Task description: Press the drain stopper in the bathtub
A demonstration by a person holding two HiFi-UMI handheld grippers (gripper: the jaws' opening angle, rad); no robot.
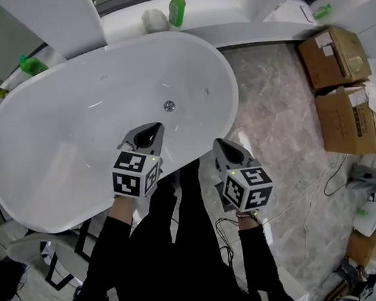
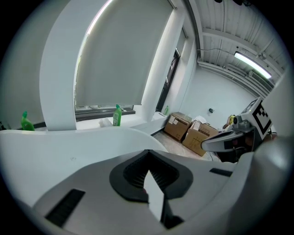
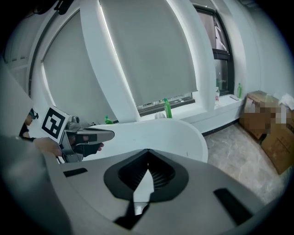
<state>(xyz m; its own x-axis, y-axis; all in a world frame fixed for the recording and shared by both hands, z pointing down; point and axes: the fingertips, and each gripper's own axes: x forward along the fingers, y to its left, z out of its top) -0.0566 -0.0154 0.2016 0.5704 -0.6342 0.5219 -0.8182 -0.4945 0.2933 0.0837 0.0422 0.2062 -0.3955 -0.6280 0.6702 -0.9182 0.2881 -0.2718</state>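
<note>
The white oval bathtub (image 1: 53, 126) fills the left of the head view, with the small round metal drain stopper (image 1: 169, 105) on its floor toward the right end. My left gripper (image 1: 150, 131) hangs over the tub's near rim, a short way short of the stopper, shut with nothing in it. My right gripper (image 1: 224, 146) is outside the tub over the marble floor, also shut and empty. In the left gripper view the left gripper (image 2: 148, 152) points across the tub rim (image 2: 69, 142); the stopper is hidden there. The right gripper (image 3: 148, 151) faces the tub (image 3: 161, 131).
A green bottle (image 1: 176, 8) and a white cloth (image 1: 154, 19) stand on the ledge behind the tub; another green bottle (image 1: 32, 64) is at the left. Two cardboard boxes (image 1: 341, 89) sit on the floor at right. Cables (image 1: 323, 180) trail across the floor.
</note>
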